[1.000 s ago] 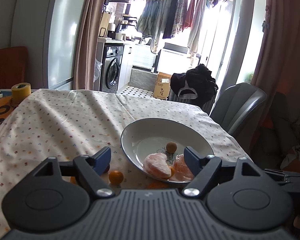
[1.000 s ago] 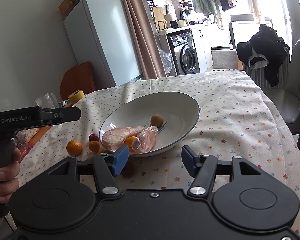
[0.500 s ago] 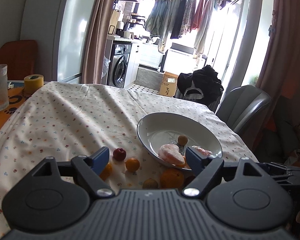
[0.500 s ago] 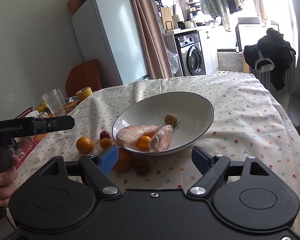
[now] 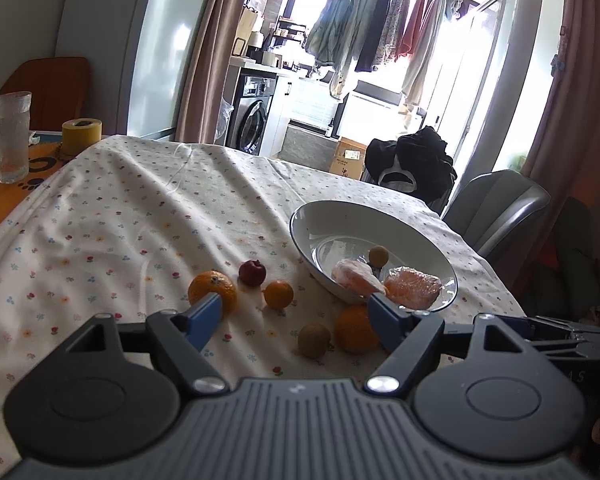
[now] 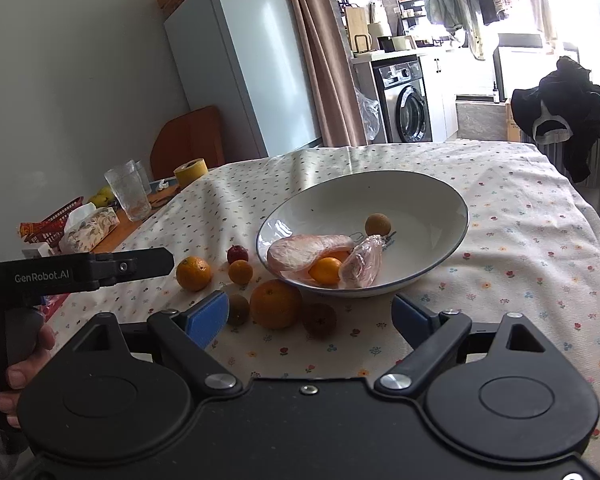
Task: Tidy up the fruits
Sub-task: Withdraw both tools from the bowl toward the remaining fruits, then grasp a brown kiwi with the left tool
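A white bowl (image 5: 420,236) (image 6: 432,200) on the flowered tablecloth holds two plastic-wrapped fruit pieces (image 6: 306,254), a small orange (image 6: 325,270) and a small brown fruit (image 6: 378,224). Loose fruit lies left of and in front of the bowl: a big orange (image 6: 275,303) (image 5: 354,330), an orange (image 5: 212,290) (image 6: 193,273), a small orange (image 5: 278,294) (image 6: 240,271), a dark red fruit (image 5: 252,272) (image 6: 238,254) and brown fruits (image 5: 314,340) (image 6: 319,319). My left gripper (image 5: 294,316) is open and empty above the loose fruit. My right gripper (image 6: 310,314) is open and empty before the bowl.
A glass (image 5: 9,136) (image 6: 127,190), a yellow tape roll (image 5: 81,136) (image 6: 191,171), a tissue box (image 6: 92,226) and a red basket (image 6: 56,220) stand at the table's left. A grey chair (image 5: 496,208) is at the right edge. The left tool body (image 6: 76,270) shows at left.
Both grippers have pulled back and up from the bowl, so more loose fruit and table show. Both stay open and empty.
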Tool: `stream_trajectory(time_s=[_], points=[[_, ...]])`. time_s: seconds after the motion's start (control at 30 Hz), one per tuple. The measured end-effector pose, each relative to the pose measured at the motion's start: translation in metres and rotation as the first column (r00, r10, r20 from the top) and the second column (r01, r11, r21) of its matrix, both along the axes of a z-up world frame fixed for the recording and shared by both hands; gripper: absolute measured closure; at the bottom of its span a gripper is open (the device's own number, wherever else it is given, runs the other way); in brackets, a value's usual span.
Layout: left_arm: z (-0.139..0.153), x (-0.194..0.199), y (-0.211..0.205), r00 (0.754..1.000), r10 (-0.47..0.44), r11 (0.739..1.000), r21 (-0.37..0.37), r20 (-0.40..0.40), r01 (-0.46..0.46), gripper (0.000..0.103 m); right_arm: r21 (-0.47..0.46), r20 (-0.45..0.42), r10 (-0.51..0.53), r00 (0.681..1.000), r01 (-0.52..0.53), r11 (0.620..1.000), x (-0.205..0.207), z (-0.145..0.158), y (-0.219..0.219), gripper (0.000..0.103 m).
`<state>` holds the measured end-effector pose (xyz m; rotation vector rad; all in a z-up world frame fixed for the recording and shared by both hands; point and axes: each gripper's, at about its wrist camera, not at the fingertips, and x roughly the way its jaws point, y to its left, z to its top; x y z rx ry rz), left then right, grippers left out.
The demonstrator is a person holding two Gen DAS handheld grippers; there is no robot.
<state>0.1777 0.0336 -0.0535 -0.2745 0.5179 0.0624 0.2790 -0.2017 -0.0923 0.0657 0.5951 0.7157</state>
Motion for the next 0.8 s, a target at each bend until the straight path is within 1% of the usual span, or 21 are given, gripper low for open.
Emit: stream_trajectory(time_s=[0.2, 0.27, 0.47, 0.53, 0.57, 0.7, 0.8], points=[[-0.008, 0.002, -0.001, 1.000, 0.000, 1.000, -0.005, -0.012, 0.000, 0.031, -0.011, -0.007, 0.002, 1.000, -0.002, 1.000, 0.002, -0.005, 0.006, 0.015], [-0.012, 0.004, 0.000, 1.000, -0.003, 1.000, -0.011, -0.022, 0.003, 0.037, -0.012, -0.017, 0.002, 1.000, -0.002, 1.000, 0.004, -0.008, 0.009, 0.017], [-0.020, 0.011, -0.001, 0.999, -0.027, 0.999, -0.028, -0.042, 0.026, 0.048, -0.027, -0.049, 0.008, 0.999, -0.009, 1.000, 0.010, -0.018, 0.016, 0.030], [-0.024, 0.014, 0.000, 0.998, -0.035, 0.999, -0.042, -0.052, 0.033, 0.051, -0.033, -0.057, 0.007, 0.998, -0.009, 0.999, 0.012, -0.021, 0.018, 0.036], [-0.026, 0.015, -0.001, 0.998, -0.037, 0.999, -0.041, -0.056, 0.034, 0.053, -0.034, -0.061, 0.007, 0.998, -0.009, 0.999, 0.014, -0.022, 0.018, 0.037], [-0.031, 0.021, -0.002, 0.996, -0.045, 0.998, -0.042, -0.072, 0.042, 0.055, -0.034, -0.077, 0.004, 0.997, -0.007, 0.999, 0.019, -0.027, 0.020, 0.047], [-0.034, 0.027, -0.002, 0.996, -0.042, 0.998, -0.047, -0.084, 0.038, 0.055, -0.033, -0.089, 0.007, 0.996, -0.010, 0.999, 0.023, -0.031, 0.022, 0.049]])
